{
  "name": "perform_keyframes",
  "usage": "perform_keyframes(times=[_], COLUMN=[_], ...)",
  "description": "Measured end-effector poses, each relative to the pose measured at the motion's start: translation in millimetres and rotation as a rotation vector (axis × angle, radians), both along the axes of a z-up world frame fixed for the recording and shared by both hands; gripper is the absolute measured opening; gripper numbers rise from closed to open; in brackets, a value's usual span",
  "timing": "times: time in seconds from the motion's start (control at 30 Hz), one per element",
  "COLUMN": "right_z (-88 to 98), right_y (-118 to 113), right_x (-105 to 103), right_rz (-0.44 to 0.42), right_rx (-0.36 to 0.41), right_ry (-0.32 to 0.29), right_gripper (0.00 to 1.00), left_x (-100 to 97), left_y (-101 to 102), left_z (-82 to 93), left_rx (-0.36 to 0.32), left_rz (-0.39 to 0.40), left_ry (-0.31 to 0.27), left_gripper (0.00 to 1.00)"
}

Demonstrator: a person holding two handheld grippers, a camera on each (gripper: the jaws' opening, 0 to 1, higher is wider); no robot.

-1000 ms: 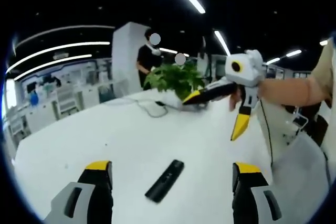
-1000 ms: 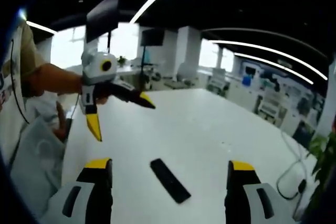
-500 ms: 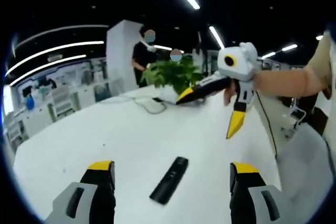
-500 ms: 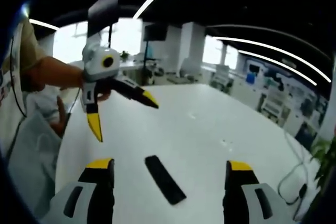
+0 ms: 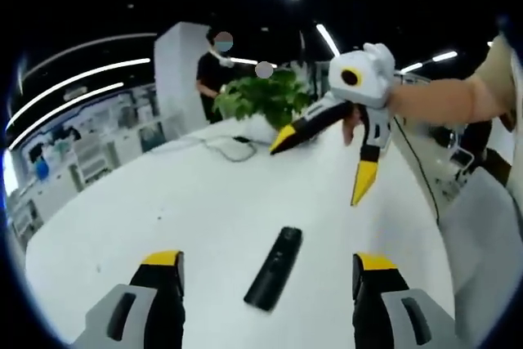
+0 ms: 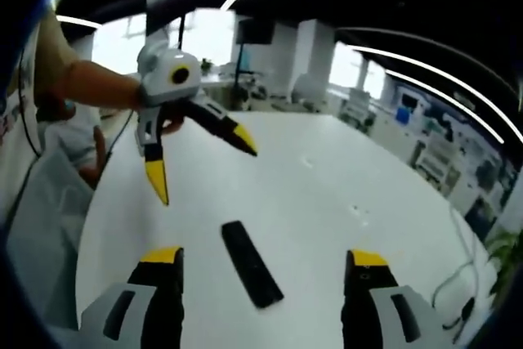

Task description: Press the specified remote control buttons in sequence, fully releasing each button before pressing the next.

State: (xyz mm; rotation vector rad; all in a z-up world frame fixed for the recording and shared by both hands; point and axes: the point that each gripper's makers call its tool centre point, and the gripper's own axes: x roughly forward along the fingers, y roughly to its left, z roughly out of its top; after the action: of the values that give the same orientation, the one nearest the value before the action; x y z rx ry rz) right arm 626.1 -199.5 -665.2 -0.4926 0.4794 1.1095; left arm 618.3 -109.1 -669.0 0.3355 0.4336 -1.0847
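Black remote control (image 5: 274, 268) lies flat on the white table (image 5: 163, 210), between the spread jaws of left gripper (image 5: 263, 279) and right gripper (image 6: 259, 269), touched by neither; buttons too blurred to read. Left gripper view adds a potted plant (image 5: 265, 100), cable (image 5: 216, 146) and a standing person (image 5: 211, 79). Since a second ago, both cameras have edged nearer.

A white table (image 5: 188, 202) spreads across both views. At its far end in the left gripper view stands a leafy green plant (image 5: 261, 100), with a dark cable (image 5: 221, 146) looping on the tabletop just beside it. Behind the plant a person in dark clothing (image 5: 211, 83) stands by a white pillar (image 5: 176, 71). Long ceiling light strips (image 6: 425, 79) curve overhead.
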Motion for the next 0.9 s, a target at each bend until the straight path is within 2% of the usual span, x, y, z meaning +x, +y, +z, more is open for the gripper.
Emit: perform_keyframes(times=[0.23,0.37,0.6,0.9], right_z=[-14.6,-23.1,-40.8,-57.3], right_y=[-1.7,-1.9,0.0,-1.8], right_x=[6.3,6.7,1.3,3.5], right_rz=[0.027,0.044,0.076,0.086], right_rx=[-0.04,-0.073,-0.123,-0.16], right_ry=[0.027,0.034,0.058,0.09], right_gripper=[0.74,0.72,0.7,0.65], left_x=[5.8,6.6,8.5,8.9], left_y=[-2.0,-3.3,-2.2,-6.5], left_z=[-9.9,-13.4,-31.2,-42.2], left_rx=[0.027,0.047,0.095,0.122], left_rz=[-0.018,-0.04,-0.061,-0.085], left_ry=[0.009,-0.004,0.011,0.019], left_gripper=[0.83,0.78,0.76,0.74])
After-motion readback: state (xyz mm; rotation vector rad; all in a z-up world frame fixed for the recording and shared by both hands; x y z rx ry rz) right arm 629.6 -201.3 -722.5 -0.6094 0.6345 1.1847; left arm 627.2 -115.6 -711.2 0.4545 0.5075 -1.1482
